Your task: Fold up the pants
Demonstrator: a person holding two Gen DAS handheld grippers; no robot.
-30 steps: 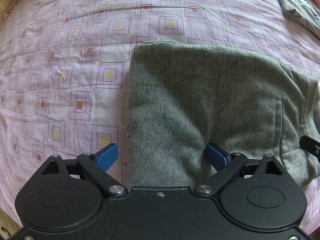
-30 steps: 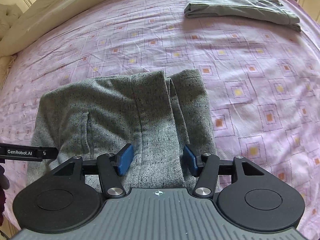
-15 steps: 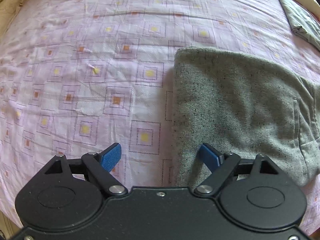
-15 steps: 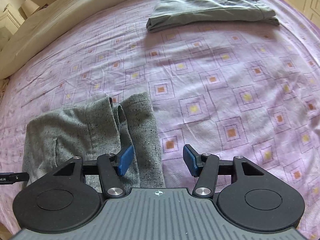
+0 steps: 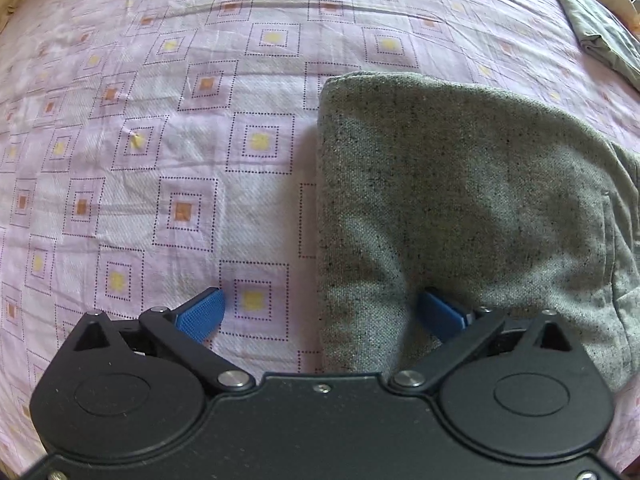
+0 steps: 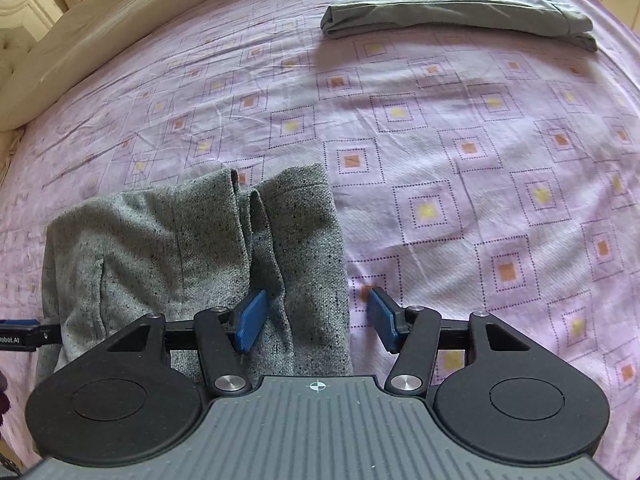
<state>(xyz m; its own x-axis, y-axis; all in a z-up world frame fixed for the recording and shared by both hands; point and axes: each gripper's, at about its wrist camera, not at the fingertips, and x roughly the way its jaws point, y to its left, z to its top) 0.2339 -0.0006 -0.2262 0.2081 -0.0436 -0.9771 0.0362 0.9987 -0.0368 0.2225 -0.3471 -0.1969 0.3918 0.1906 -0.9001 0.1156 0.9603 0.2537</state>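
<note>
In the left wrist view, a pink sheet patterned with dotted squares is seen spread over the left half, and the folded grey pants are laid on it to the right, their straight left edge running down toward the camera. The left gripper is pointed steeply down over that edge with its jaws opening wide: one blue pad is seen over bare sheet, the other over the cloth, and the pants' edge lies between them ungripped. A second folded garment, olive-grey, is seen at the far right corner. In the right wrist view, the pants are found at lower left, their right edge lying between the pads of the right gripper, whose jaws are opening and are not pressed on the cloth. The olive garment is laid well apart at the top, and a cream bed edge is seen at upper left.
</note>
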